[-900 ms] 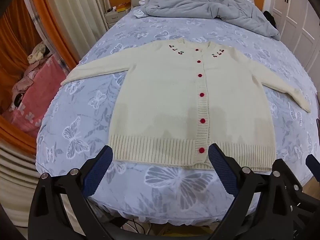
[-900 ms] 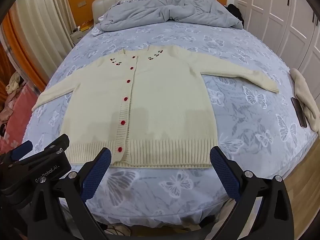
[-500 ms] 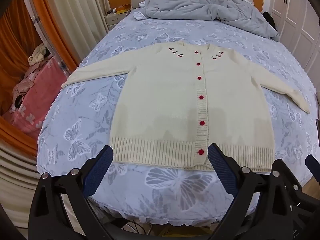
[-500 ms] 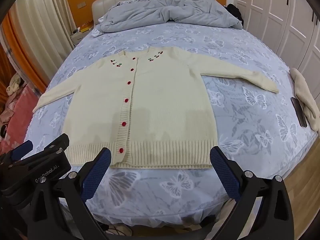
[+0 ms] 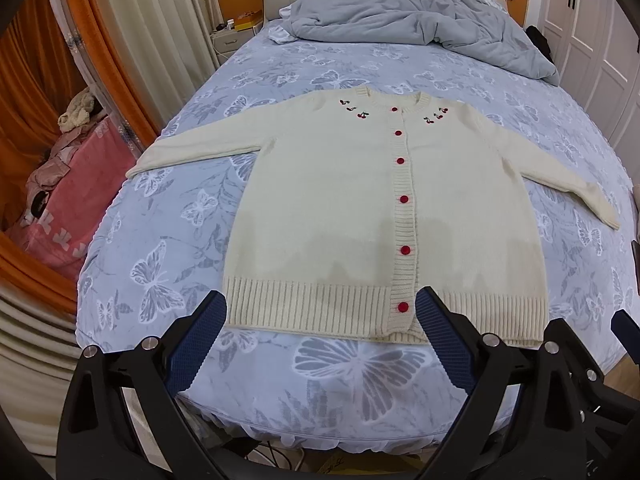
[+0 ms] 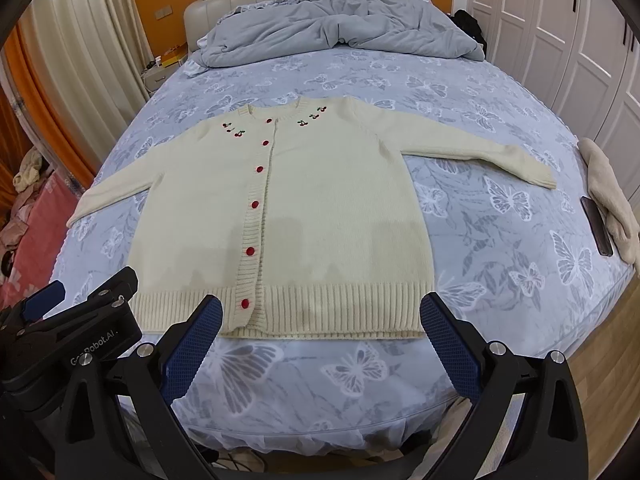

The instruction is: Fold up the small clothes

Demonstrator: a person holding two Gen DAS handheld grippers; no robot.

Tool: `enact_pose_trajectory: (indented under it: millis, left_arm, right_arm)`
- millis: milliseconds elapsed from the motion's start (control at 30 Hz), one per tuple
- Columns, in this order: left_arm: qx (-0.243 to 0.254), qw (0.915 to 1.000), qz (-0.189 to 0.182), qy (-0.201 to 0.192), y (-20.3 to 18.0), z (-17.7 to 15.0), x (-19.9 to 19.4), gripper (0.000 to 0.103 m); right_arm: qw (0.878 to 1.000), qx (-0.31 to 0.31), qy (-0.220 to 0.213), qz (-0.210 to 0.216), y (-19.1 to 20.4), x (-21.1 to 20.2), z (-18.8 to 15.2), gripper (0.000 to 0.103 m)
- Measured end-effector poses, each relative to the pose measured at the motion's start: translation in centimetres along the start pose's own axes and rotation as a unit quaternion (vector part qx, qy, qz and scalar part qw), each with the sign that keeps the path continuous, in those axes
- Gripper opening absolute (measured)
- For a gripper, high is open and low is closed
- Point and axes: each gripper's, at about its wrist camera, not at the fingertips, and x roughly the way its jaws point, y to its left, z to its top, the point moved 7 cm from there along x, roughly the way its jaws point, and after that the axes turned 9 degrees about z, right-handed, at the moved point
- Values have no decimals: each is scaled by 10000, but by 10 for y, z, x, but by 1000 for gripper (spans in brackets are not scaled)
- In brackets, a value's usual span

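Observation:
A cream knit cardigan [image 5: 340,208] with red buttons and cherry embroidery lies flat and face up on the bed, both sleeves spread out; it also shows in the right wrist view [image 6: 320,208]. My left gripper [image 5: 320,312] is open and empty, held just in front of the ribbed hem, over its left half. My right gripper [image 6: 320,316] is open and empty, in front of the hem's right half. The left gripper's body [image 6: 72,340] shows at the lower left of the right wrist view.
The bed [image 5: 168,240] has a blue butterfly sheet. A grey duvet [image 5: 420,20] is bunched at the headboard. A beige garment [image 6: 608,196] and a dark phone [image 6: 596,226] lie at the bed's right edge. Pink bedding [image 5: 60,200] and curtains stand left, white wardrobes right.
Both views have tilted and shifted slightly, so the cardigan sits a little lower in frame. Both grippers stay open, and the cardigan has not moved.

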Motion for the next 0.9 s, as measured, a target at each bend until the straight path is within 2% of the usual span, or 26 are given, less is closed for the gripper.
enact_pose_trajectory:
  millis: [900]
  left_arm:
    - [30, 10000, 14, -25, 0, 7, -5, 91]
  right_arm:
    - [10000, 28, 7, 17, -1, -2, 1, 98]
